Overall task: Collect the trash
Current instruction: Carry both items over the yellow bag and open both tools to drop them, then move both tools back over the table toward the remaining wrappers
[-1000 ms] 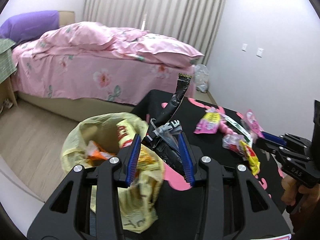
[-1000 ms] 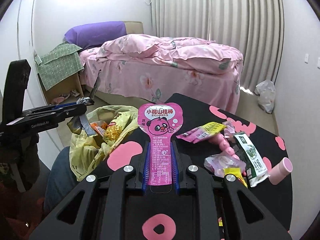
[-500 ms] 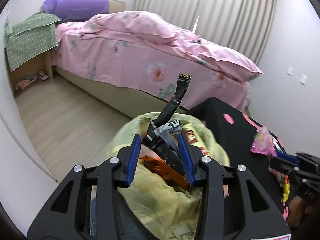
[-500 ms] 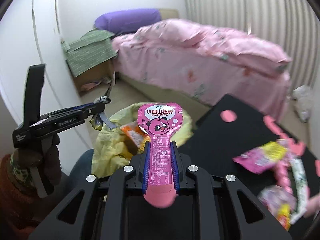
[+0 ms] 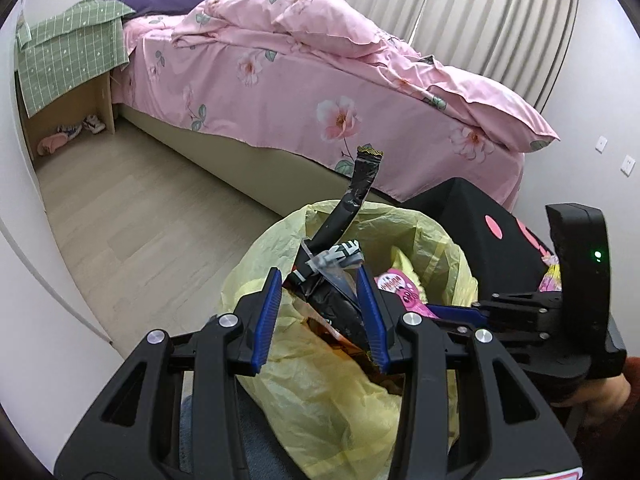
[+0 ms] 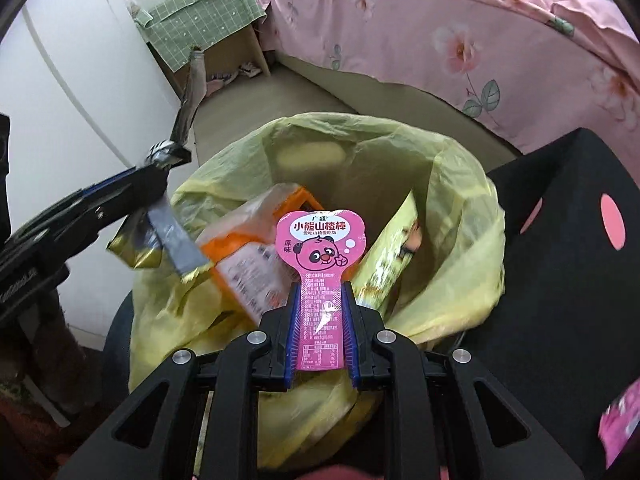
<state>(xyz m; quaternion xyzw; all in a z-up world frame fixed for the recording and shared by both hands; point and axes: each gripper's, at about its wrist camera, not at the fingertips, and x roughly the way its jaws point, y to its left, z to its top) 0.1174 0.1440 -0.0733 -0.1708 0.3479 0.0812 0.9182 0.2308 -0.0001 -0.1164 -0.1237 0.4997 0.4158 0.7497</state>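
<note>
A yellow trash bag [image 5: 352,396] [image 6: 460,208] stands open beside the black table, with an orange packet [image 6: 248,256] and a yellow packet [image 6: 392,256] inside. My left gripper [image 5: 320,292] is shut on a crumpled black wrapper [image 5: 340,272], held over the bag's mouth; its long tail sticks up. My right gripper [image 6: 322,312] is shut on a pink snack wrapper [image 6: 322,256] with a cartoon bear, also above the bag's opening. In the left wrist view the right gripper [image 5: 452,312] reaches in from the right with the pink wrapper [image 5: 400,292]. The left gripper [image 6: 152,180] shows at the left of the right wrist view.
A black table with pink spots [image 6: 580,264] [image 5: 480,216] lies right of the bag, with pink wrappers [image 6: 620,420] at its edge. A pink bed [image 5: 320,80] stands behind, a cloth-covered bedside shelf [image 5: 68,92] at far left, wooden floor [image 5: 140,208] between. A person's hand [image 5: 600,396] holds the right gripper.
Both grippers swung left and down from the table to above the bag's mouth, each still holding its wrapper. The right gripper now tilts steeply into the bag.
</note>
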